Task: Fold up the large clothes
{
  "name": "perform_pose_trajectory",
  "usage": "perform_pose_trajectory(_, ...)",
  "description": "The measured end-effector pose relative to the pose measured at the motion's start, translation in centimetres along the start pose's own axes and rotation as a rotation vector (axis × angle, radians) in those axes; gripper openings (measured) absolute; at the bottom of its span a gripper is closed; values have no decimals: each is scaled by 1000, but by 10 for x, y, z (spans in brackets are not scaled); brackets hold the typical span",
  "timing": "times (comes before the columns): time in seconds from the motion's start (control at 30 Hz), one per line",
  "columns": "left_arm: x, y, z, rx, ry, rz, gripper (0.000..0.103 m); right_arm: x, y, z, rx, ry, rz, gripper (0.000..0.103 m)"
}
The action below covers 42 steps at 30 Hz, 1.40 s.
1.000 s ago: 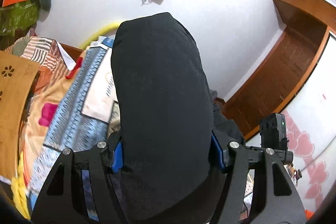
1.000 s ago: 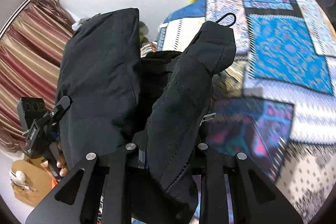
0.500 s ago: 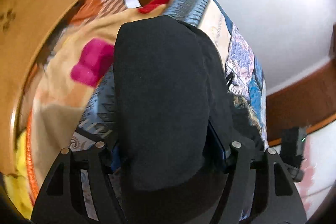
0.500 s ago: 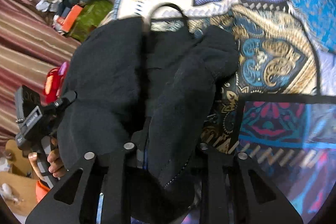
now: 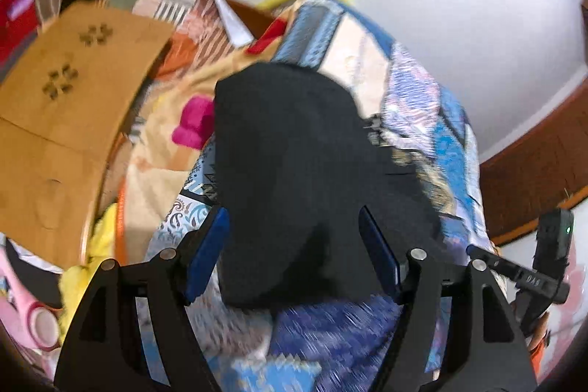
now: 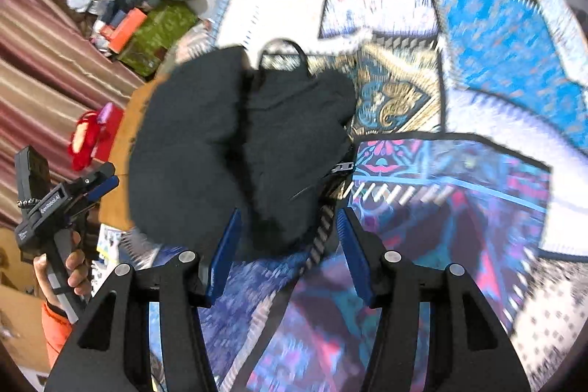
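On the patchwork bedspread (image 6: 477,35), the black garment (image 6: 250,138) lies bunched just ahead of both grippers, its long axis running away from them toward the head of the bed. Left gripper (image 5: 294,252) and right gripper (image 6: 286,248) both stand released, jaws spread, cloth lying between the blue pads; neither pinches it. Right looks slightly nearer the zipper (image 6: 343,168). Beyond the bed's left edge stands a wooden board (image 5: 66,120); a white wall (image 5: 459,6) rises behind.
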State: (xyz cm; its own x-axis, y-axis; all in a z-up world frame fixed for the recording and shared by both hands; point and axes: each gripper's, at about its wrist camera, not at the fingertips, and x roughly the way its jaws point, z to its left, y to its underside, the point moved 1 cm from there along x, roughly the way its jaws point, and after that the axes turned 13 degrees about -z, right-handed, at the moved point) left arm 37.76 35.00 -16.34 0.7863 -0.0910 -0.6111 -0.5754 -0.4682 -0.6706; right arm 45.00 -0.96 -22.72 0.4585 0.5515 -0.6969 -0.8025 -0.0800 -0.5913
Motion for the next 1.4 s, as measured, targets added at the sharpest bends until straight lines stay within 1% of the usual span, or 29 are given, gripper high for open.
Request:
perform_pose_trajectory(0.1,-48,-6,-29,59,14,-78,71,-38,-7,23,-45,-27,-84,51)
perform_pose_trajectory(0.17,-86,-9,-52,106,-7,-152,71,-68,-11,40,-80,-54,-147,51)
perform_pose_trajectory(0.2,-105,-10,-63,129,-14,-188,71,-86,-12,51,-100,-72,-186,51)
perform_pose_trajectory(0.27,-142,-10,-85,174,-4,-258,71,-118,-12,70,-136,-97,-263,51)
perform_pose_trajectory(0.37,-203,-2,-119,243,19,-373,71,-172,-3,96,-203,-125,-388,51)
perform_pose_trajectory(0.47,-263,18,-152,326,33,-498,71,-224,16,123,-274,-162,-504,51)
perform_pose_trajectory(0.5,-280,26,-162,348,38,-537,71,-233,22,129,-290,-168,-530,51)
perform_pose_trajectory(0.53,-295,34,-169,360,43,-570,71,-244,28,135,-307,-173,-562,51)
perform_pose_trajectory(0.6,-328,54,-184,368,77,-639,71,-267,43,145,-332,-183,-621,51)
perform_pose_trajectory(0.67,-354,74,-195,371,101,-707,71,-282,57,152,-350,-191,-666,51)
perform_pose_trajectory(0.73,-378,96,-207,387,99,-773,71,-295,71,159,-364,-195,-708,51)
perform_pose_trajectory(0.8,-392,114,-215,414,73,-825,71,-307,85,165,-386,-186,-751,51)
perform_pose_trajectory(0.83,-399,126,-221,441,46,-850,71,-312,92,167,-395,-181,-772,51)
perform_pose_trajectory(0.9,-403,141,-227,468,13,-881,71,-321,104,172,-412,-175,-804,52)
perform_pose_trajectory(0.93,-406,150,-230,476,-1,-895,72,-324,109,174,-419,-169,-815,54)
perform_pose_trajectory(0.97,-406,154,-231,477,-5,-899,74,-327,114,175,-424,-158,-828,60)
perform_pose_trajectory(1.0,-408,159,-232,472,-12,-904,80,-329,117,176,-427,-144,-841,65)
perform_pose_trajectory(1.03,-410,164,-232,463,-20,-911,85,-329,120,177,-430,-126,-860,77)
perform_pose_trajectory(1.07,-408,166,-231,456,-24,-916,93,-331,123,178,-430,-104,-884,87)
perform_pose_trajectory(1.1,-410,168,-230,450,-30,-919,96,-332,125,177,-428,-94,-901,91)
perform_pose_trajectory(1.13,-410,171,-229,443,-44,-922,97,-335,128,177,-424,-81,-926,98)
perform_pose_trajectory(1.17,-410,172,-228,439,-52,-921,99,-337,129,178,-424,-70,-938,103)
perform_pose_trajectory(1.2,-410,173,-225,431,-58,-919,101,-339,131,178,-426,-50,-950,103)
perform_pose_trajectory(1.27,-409,173,-221,413,-58,-910,102,-340,131,182,-445,-12,-957,103)
perform_pose_trajectory(1.4,-408,176,-216,399,-61,-891,102,-337,131,183,-455,-4,-938,103)
